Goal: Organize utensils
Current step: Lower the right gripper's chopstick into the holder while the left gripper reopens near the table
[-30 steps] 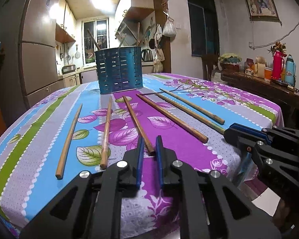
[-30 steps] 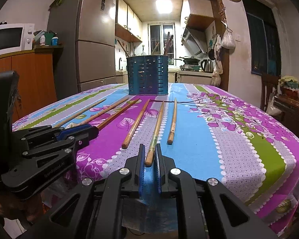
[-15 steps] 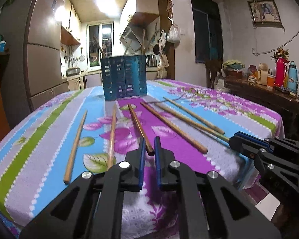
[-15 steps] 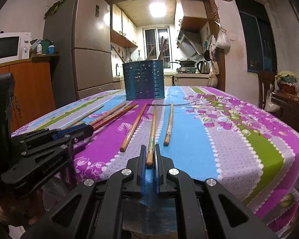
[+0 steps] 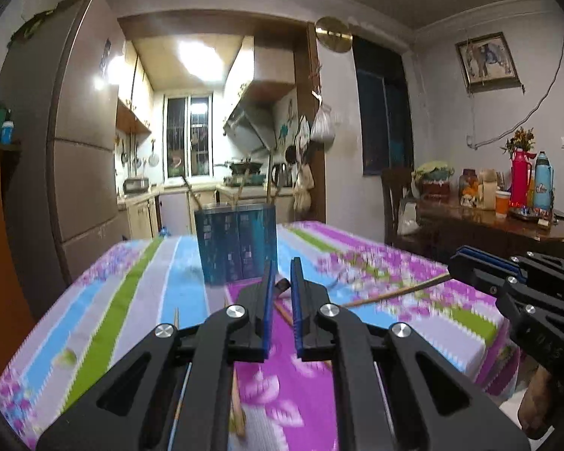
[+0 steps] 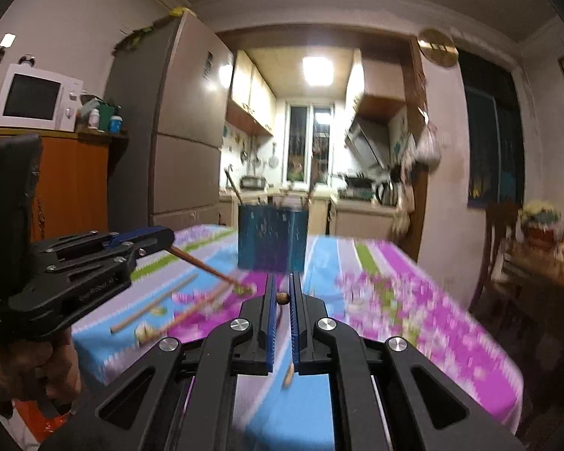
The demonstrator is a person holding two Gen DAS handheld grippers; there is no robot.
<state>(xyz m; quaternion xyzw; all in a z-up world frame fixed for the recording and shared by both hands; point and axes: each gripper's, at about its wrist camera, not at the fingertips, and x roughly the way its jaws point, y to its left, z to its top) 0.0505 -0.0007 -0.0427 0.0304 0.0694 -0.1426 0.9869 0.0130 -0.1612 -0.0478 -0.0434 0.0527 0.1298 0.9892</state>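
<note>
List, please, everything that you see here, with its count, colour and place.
Holder: one, blue, far end of the cloth.
Tablecloth: one, striped purple, blue, green, spread below the grippers.
Loose chopsticks: at least two, brown, on the cloth; blur hides more.
Held chopsticks: two, brown, one in each gripper.
Fridge: one, grey, left background.
Flasks: two, red and blue, far right.
Left gripper: one, black, blue pads, shut on a chopstick.
Right gripper: one, black, blue pads, shut on a chopstick.

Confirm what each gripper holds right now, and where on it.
The left gripper pinches one chopstick at its near end. The right gripper pinches another chopstick at its near end. Both are off the tablecloth.
</note>
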